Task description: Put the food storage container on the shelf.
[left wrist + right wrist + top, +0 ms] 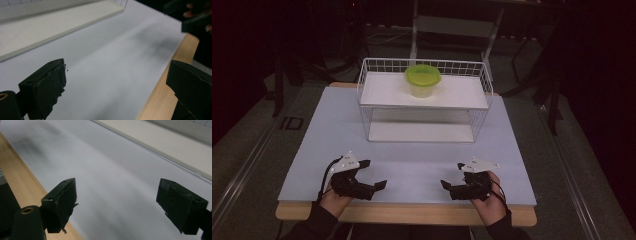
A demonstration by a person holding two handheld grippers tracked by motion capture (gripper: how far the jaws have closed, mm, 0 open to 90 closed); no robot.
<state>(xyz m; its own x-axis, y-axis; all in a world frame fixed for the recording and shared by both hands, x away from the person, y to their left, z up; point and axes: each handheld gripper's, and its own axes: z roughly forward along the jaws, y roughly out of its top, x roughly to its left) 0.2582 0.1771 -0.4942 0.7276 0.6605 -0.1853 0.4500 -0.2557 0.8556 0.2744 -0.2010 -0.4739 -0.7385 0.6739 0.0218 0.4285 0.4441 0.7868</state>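
Both tools, left tool and right tool, are resting low in the frame with jaws apart, gripping nothing. A lime-lidded translucent tub is sitting upper centre on the wire rack; reaching in risks snagging thin wires or toppling the light tub. The matte tabletop is looking smooth.

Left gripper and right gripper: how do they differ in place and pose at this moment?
The left gripper rests near the table's front left, the right gripper near its front right. The left gripper's jaws point rightward, the right gripper's leftward, toward each other. The left gripper's jaws seem spread a little wider in the high view. Both are open, empty and low over the table.
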